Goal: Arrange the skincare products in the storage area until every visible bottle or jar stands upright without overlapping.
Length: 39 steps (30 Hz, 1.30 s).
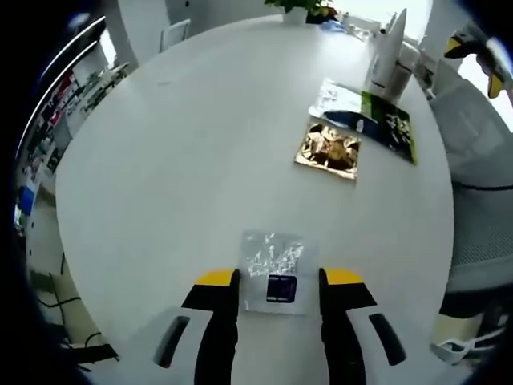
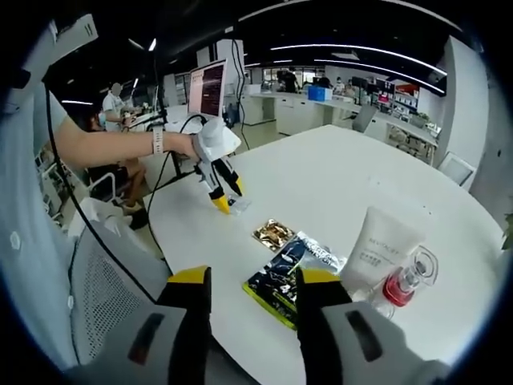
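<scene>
Broad bare stretches of the round white table lie at nine o'clock in the left gripper view. The left gripper stands wide around a clear crinkled plastic sachet, perhaps untouched. At one o'clock lie a gold foil sachet, a dark green-edged packet and an upright white squeeze tube. The right gripper hangs wide above that packet, beside a clear red-capped bottle.

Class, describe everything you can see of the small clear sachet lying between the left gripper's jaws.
The clear sachet is a small, flat, squarish packet of shiny see-through film with crinkled silvery glints and a dark blue label near its lower edge. It lies flat on the white table, between the yellow-tipped jaws of the left gripper, which stand open on either side of it. Contact cannot be told. In the right gripper view it lies at that gripper's tips, apart from the other packets.
</scene>
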Available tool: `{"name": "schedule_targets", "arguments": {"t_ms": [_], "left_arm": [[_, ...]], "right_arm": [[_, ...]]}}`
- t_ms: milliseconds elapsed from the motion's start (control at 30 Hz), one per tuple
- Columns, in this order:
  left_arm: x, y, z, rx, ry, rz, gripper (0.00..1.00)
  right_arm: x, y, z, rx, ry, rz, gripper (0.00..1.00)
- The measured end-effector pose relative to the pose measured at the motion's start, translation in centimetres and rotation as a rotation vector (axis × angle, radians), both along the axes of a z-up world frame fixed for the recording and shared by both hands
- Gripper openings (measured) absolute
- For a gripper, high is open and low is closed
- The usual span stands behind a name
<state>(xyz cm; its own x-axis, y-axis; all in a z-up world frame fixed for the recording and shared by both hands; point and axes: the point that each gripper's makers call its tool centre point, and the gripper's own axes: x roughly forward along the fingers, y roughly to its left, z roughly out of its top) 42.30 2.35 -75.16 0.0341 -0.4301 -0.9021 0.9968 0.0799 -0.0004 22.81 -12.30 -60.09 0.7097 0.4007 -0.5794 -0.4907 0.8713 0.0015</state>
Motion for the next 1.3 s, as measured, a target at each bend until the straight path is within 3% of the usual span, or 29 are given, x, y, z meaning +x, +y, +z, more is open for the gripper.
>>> {"name": "schedule_targets", "arguments": {"t_ms": [367,900,1300], "left_arm": [[-2.3,-0.4,0.3,0.017,0.006,-0.05,0.37],[-7.9,-3.5,1.9,-0.026,0.027,-0.178,0.37],[-10.2,-5.6,2.6,-0.025,0.025,-0.271,0.37]], "right_arm": [[0.0,-0.5,0.2,-0.017,-0.014,-0.019,0.52],[-0.4,-1.0,0.9,-0.013,-0.05,-0.054,0.58],[-0.6,-2.9,1.3,-0.033,-0.07,-0.129,0.7]]}}
